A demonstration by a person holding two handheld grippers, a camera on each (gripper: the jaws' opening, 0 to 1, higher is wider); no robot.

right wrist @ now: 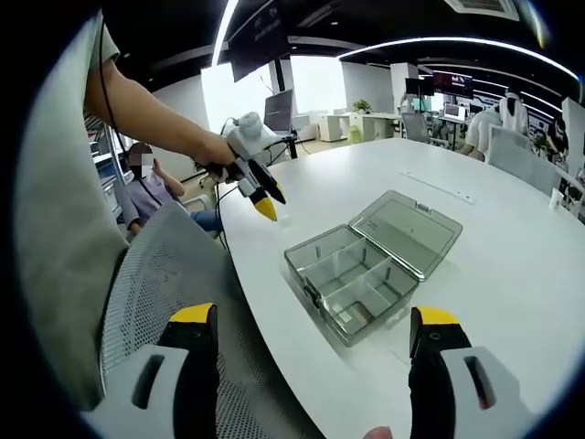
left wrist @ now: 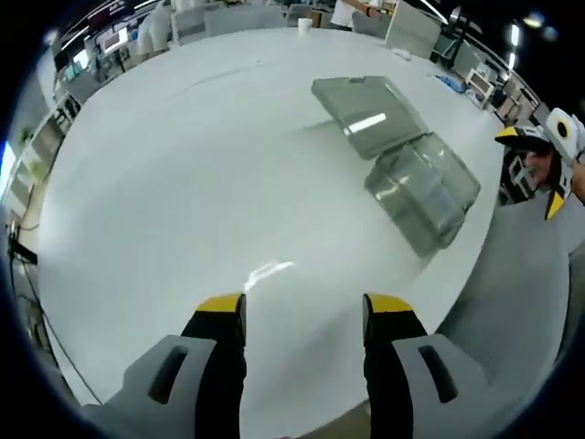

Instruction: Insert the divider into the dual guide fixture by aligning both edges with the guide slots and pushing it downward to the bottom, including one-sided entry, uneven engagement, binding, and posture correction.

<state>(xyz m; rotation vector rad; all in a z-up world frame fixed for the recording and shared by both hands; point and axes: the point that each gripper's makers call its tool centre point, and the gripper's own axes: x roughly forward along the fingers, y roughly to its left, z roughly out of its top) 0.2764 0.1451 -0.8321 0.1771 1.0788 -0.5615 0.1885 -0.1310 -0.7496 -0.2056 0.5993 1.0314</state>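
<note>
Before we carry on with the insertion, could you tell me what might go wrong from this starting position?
1. The clear compartment box sits close to the table edge, so a hard downward push could perhaps tip it or slide it off.
2. Its open lid lies flat behind it; a gripper coming from that side could catch it.
3. Both the left gripper and the right gripper are open and empty, away from the box.
</note>
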